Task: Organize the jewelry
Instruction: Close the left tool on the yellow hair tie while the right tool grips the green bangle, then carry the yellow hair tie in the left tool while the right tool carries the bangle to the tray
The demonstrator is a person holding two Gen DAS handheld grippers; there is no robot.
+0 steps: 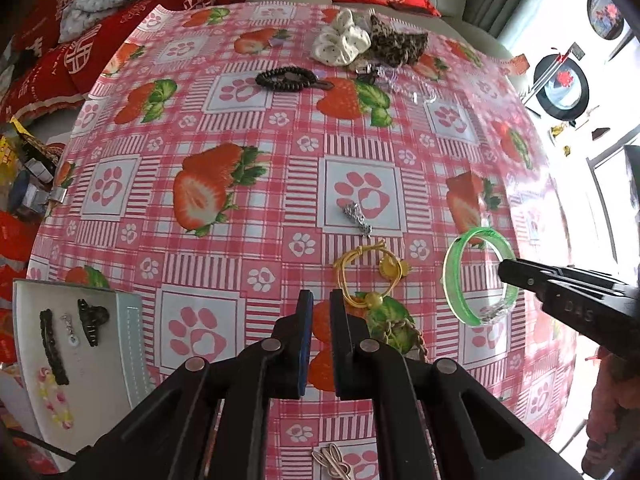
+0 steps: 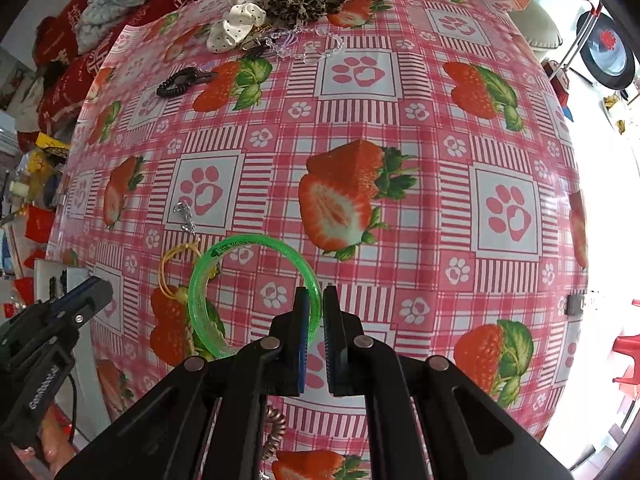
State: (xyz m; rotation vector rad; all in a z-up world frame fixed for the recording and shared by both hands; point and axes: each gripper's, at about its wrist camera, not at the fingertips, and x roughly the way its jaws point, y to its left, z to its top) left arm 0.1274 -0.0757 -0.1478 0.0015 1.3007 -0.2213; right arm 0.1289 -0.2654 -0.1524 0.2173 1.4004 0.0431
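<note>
My right gripper (image 2: 316,300) is shut on a translucent green bangle (image 2: 208,280), gripping its rim and holding it tilted above the table. The bangle also shows in the left wrist view (image 1: 456,280), with the right gripper (image 1: 506,272) at its right side. My left gripper (image 1: 322,300) has its jaws nearly together and holds nothing, just left of a yellow cord bracelet (image 1: 352,276). A silver chain piece (image 1: 358,218) lies beyond it. A grey tray (image 1: 24,320) at lower left holds black hair clips (image 1: 92,320), an earring and a pastel bead bracelet (image 1: 54,400).
Far on the strawberry tablecloth (image 1: 224,184) lie a black bead bracelet (image 1: 286,78), a white scrunchie (image 1: 340,42), a leopard scrunchie (image 1: 396,42) and clear beads (image 1: 412,88). A bronze chain (image 1: 404,332) and hairpins (image 1: 332,460) lie near me. Red cushions (image 1: 52,60) sit behind.
</note>
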